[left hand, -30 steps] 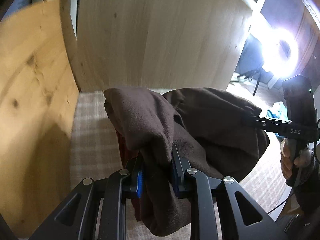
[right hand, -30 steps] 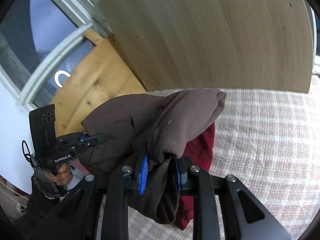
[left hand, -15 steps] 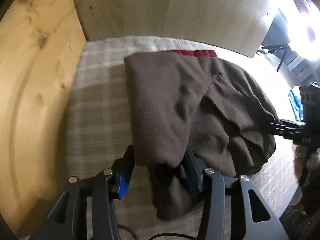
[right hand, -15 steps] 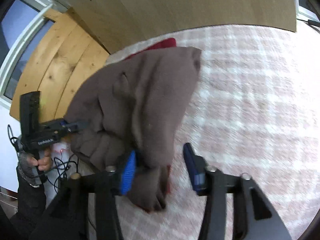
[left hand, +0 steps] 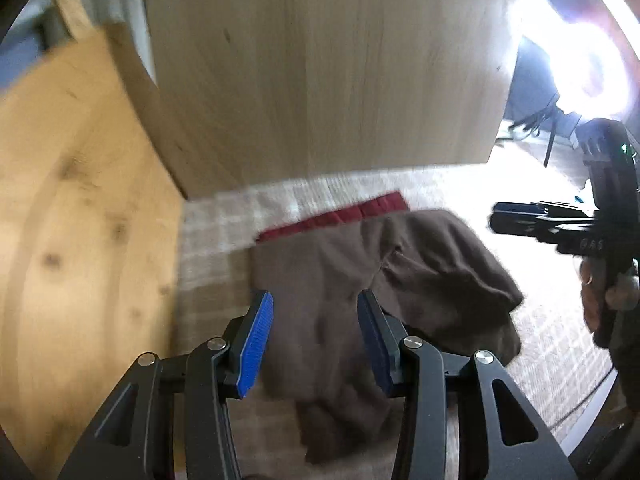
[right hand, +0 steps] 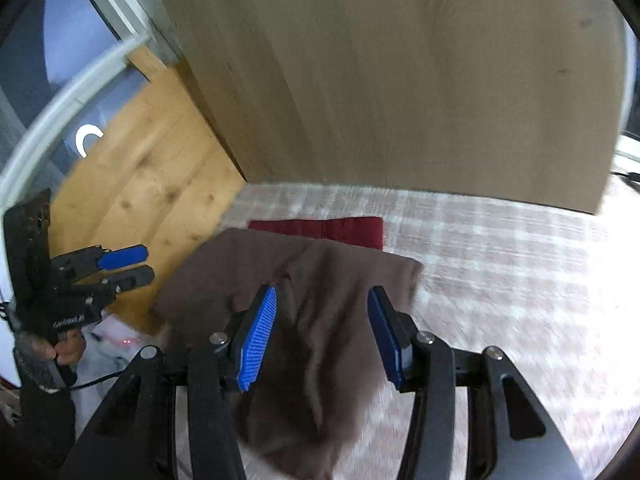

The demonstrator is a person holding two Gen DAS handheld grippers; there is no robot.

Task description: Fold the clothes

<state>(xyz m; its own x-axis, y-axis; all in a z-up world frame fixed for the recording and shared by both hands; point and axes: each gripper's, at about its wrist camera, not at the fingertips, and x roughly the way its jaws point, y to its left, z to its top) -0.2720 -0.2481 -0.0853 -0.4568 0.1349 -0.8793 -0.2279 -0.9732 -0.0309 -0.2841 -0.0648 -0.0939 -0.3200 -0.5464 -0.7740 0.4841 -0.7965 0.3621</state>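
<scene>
A brown fleece garment (left hand: pixel 420 264) lies crumpled on the checked bedcover (left hand: pixel 216 236), on top of a folded dark red garment (left hand: pixel 340 216) whose far edge shows behind it. My left gripper (left hand: pixel 315 300) hovers over the brown garment's near left part. Its jaws are closing, and the blue pads (left hand: pixel 256 340) stand clear of the cloth. My right gripper (right hand: pixel 323 296) is open above the same brown garment (right hand: pixel 340 264), with the red garment (right hand: pixel 320 228) beyond. Each view also shows the other gripper held in a hand: the right gripper (left hand: pixel 520 220) and the left gripper (right hand: pixel 148 264).
A pale wooden headboard (left hand: pixel 320 60) rises behind the bed, and a knotty pine panel (left hand: pixel 72 200) runs along the left. A bright ring light (left hand: pixel 588 68) glares at the upper right. The checked cover (right hand: pixel 500 272) stretches right of the clothes. A window (right hand: pixel 40 40) is at the far left.
Both grippers let go of the brown garment, which dropped flat onto the red one. The jaws stand apart now and have drawn back above the cloth.
</scene>
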